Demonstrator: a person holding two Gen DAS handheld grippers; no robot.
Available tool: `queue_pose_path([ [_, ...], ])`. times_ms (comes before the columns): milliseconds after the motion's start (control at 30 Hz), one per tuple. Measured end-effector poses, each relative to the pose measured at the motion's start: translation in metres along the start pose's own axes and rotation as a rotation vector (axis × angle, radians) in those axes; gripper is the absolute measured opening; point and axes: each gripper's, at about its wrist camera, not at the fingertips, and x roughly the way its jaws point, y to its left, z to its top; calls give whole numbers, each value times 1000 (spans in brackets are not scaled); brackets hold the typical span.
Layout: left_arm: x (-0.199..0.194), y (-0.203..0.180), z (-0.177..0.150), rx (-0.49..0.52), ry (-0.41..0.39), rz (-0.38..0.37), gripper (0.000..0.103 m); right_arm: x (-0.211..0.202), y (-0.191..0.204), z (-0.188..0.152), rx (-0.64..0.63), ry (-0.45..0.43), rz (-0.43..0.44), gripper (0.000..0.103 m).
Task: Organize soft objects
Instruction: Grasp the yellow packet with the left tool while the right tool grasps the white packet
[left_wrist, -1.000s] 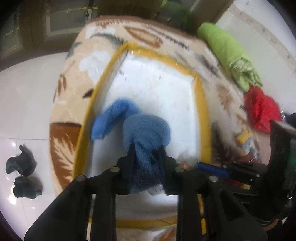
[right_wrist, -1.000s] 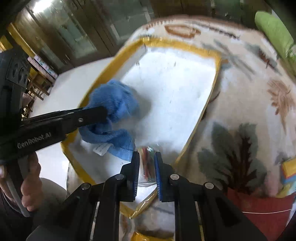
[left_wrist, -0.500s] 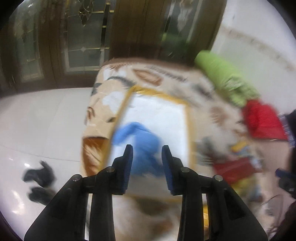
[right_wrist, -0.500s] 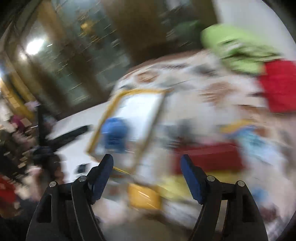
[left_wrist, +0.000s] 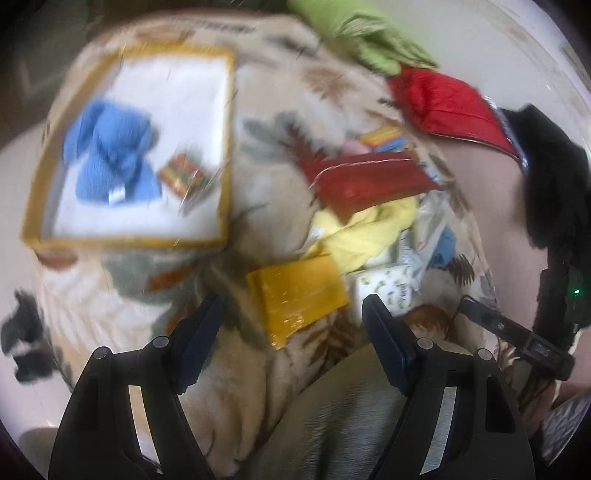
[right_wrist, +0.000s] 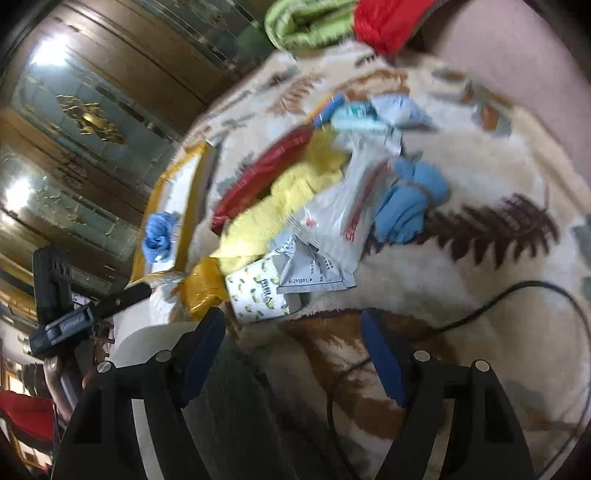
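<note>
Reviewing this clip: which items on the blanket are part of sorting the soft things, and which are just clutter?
Part of the job:
blue towel already in the yellow-rimmed box
yellow cloth
light blue cloth
left gripper and right gripper, both open and empty

Lying about:
yellow packet
silver pouch
black cable

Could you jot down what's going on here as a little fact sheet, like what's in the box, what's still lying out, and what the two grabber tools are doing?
box: yellow-rimmed box on the patterned blanket
in the box: blue towel, small colourful packet
still out: yellow cloth, light blue cloth, flat packets
far edge: green cloth, red cloth
left gripper: open, empty
right gripper: open, empty
</note>
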Motion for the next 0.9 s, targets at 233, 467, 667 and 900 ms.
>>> queue_pose_path([
  [233, 25, 2, 0, -60, 75, -65, 78, 21, -10, 40, 124, -62, -29, 76],
  [467, 57, -2, 6, -96, 116, -12, 78, 47, -15, 62, 130, -62, -155, 75],
  [667, 78, -4, 15, -83, 175, 20, 79, 65, -22, 63, 131, -35, -257, 43],
  [900, 63, 3, 7, -79, 103, -18, 53, 31, -19, 47, 113, -86, -190, 14],
])
